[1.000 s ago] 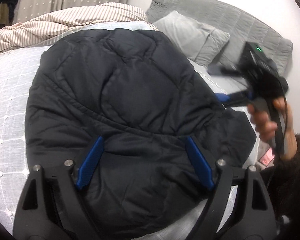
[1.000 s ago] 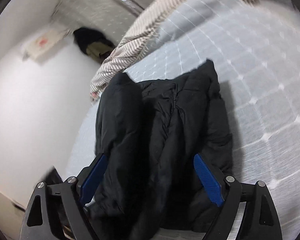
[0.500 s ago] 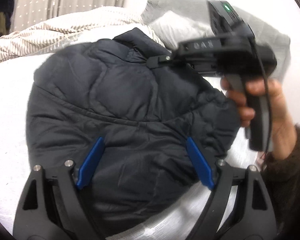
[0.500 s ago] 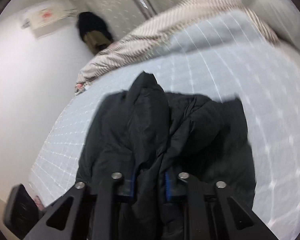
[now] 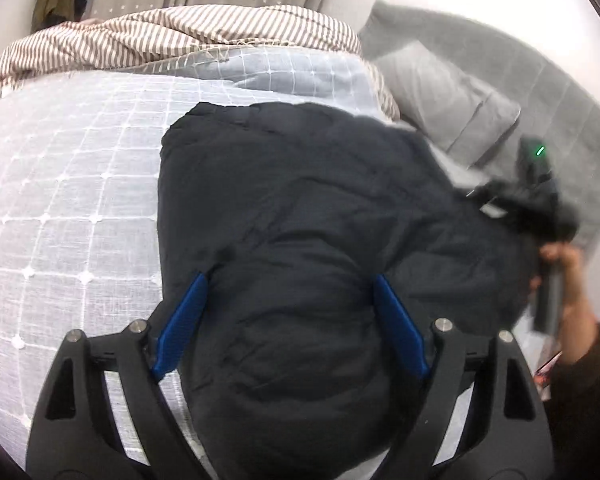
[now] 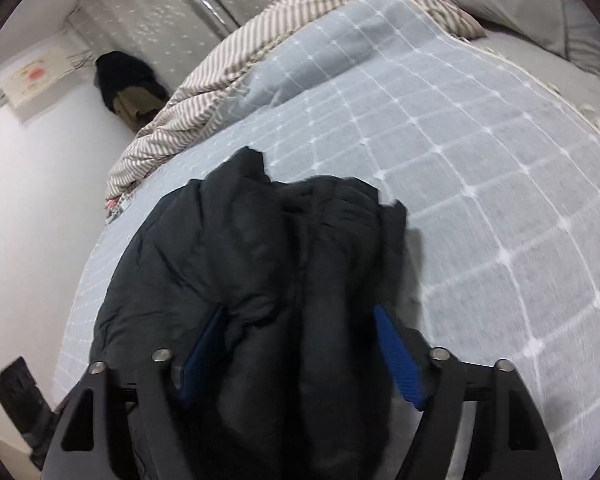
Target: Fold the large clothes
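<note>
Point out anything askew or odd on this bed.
The black puffer jacket lies bunched in uneven ridges on the checked bedspread, not flat. Behind it, the striped duvet is rumpled into a heap.

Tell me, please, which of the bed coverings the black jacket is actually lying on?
The black jacket lies on the pale blue bedspread with the white grid. The brown-and-white striped duvet is bunched behind it, beyond the jacket's far edge.

Light: soft, even, indoor; source unseen.
Glare: none.
Blur: right gripper (image 5: pixel 540 196) smeared in left view; jacket (image 6: pixel 396 216) edge streaked.
Distortion: strong fisheye, dark vignetted corners.
</note>
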A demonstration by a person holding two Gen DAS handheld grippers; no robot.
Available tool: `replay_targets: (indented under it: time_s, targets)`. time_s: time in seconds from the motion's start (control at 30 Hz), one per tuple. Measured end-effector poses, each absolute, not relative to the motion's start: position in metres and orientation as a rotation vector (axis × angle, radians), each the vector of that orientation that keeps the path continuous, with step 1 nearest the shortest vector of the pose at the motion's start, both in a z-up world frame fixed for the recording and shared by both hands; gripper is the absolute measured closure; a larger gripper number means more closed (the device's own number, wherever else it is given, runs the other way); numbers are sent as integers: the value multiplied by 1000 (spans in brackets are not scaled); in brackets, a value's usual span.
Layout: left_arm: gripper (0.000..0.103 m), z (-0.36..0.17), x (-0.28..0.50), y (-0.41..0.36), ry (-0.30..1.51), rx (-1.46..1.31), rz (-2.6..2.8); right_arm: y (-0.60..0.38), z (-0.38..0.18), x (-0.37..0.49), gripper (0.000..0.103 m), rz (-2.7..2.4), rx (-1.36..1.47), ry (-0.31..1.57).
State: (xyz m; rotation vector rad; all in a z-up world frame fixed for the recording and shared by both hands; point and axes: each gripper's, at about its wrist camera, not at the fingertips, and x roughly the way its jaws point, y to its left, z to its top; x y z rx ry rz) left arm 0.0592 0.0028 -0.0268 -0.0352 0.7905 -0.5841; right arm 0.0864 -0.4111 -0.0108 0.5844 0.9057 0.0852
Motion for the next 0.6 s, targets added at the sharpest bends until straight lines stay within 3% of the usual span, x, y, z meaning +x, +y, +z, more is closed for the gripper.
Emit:
replay_targets:
  time_s: [0.23, 0.43, 0.5, 0.6]
  targets:
    - [18, -28, 55, 5, 792, -47, -566, -401, 61, 26, 26, 120, 479, 683]
    - [15, -30, 57, 10, 811, -58, -566, -344, 24, 40, 25, 89, 182, 912]
    - [15, -27, 56, 16, 820, -64, -572, -349, 3, 40, 17, 101, 201, 969]
    - [12, -23, 59, 26, 832, -95, -549, -374, -6, 27, 14, 94, 362, 1012]
